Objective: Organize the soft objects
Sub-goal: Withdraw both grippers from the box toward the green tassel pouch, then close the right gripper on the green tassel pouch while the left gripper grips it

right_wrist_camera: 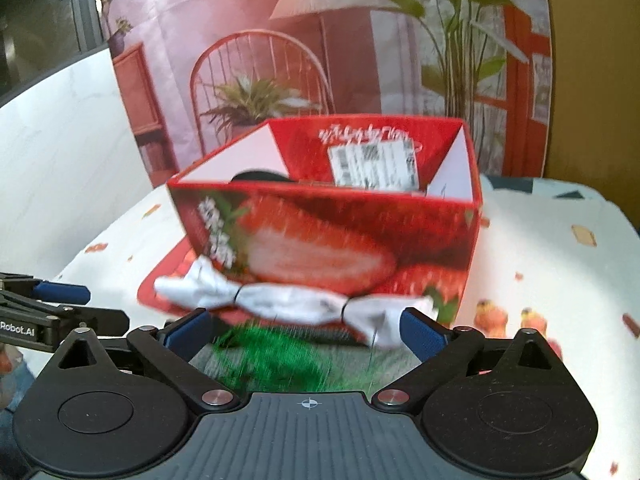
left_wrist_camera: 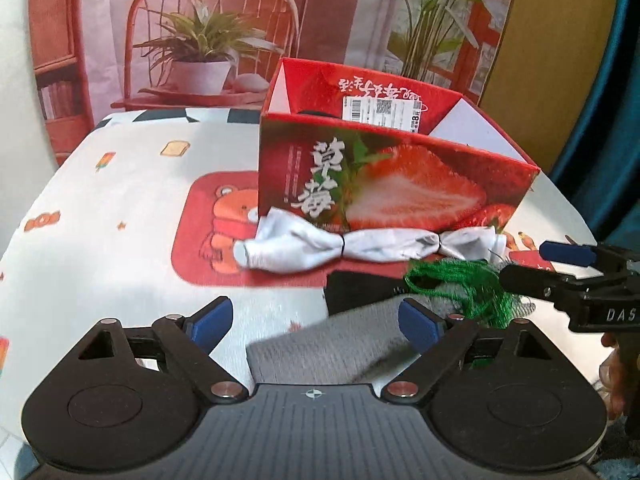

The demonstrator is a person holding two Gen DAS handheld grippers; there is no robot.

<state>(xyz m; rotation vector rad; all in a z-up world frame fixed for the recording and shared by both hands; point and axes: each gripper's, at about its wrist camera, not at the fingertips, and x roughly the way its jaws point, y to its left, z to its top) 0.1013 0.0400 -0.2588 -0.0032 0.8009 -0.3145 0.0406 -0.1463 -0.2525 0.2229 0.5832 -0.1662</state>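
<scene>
A red strawberry-print box [left_wrist_camera: 400, 184] [right_wrist_camera: 332, 240] stands open-topped on the table, with something black inside. A white tied sock bundle [left_wrist_camera: 360, 245] [right_wrist_camera: 292, 304] lies along its front. Nearer lie a green tangle of thread [left_wrist_camera: 460, 286] [right_wrist_camera: 276, 354], a black item [left_wrist_camera: 360, 290] and a grey cloth [left_wrist_camera: 320, 346]. My left gripper [left_wrist_camera: 314, 320] [right_wrist_camera: 94, 306] is open above the grey cloth, its pads apart from it. My right gripper [right_wrist_camera: 304, 332] [left_wrist_camera: 534, 266] is open over the green tangle, beside the bundle's right end.
The table has a white cartoon-print cloth [left_wrist_camera: 132, 184] and a red bear mat [left_wrist_camera: 208, 240] under the box. A printed backdrop [left_wrist_camera: 200, 20] of chair and plants hangs behind. A person's hand [left_wrist_camera: 614, 372] shows at the right edge.
</scene>
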